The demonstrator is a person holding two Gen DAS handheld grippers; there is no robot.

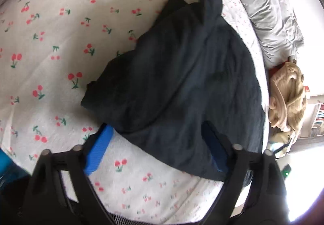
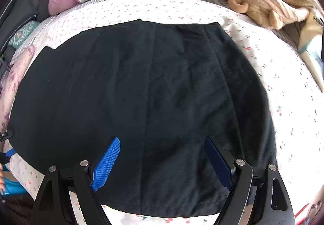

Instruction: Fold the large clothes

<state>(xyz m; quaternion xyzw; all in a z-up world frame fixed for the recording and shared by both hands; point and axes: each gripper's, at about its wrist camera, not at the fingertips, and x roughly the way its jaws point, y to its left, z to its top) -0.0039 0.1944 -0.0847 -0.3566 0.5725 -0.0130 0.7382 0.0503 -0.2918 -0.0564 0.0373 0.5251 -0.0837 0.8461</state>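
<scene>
The dark garment looked soft and limp, best pinched at its near hem; both grippers stood apart, holding nothing

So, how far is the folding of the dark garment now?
Done: the dark garment lies spread on the cherry-print sheet, its left part seemingly already folded over. In hand: nothing; the left gripper and right gripper stand open over its near edge. Left: grasping that edge and folding further.
</scene>
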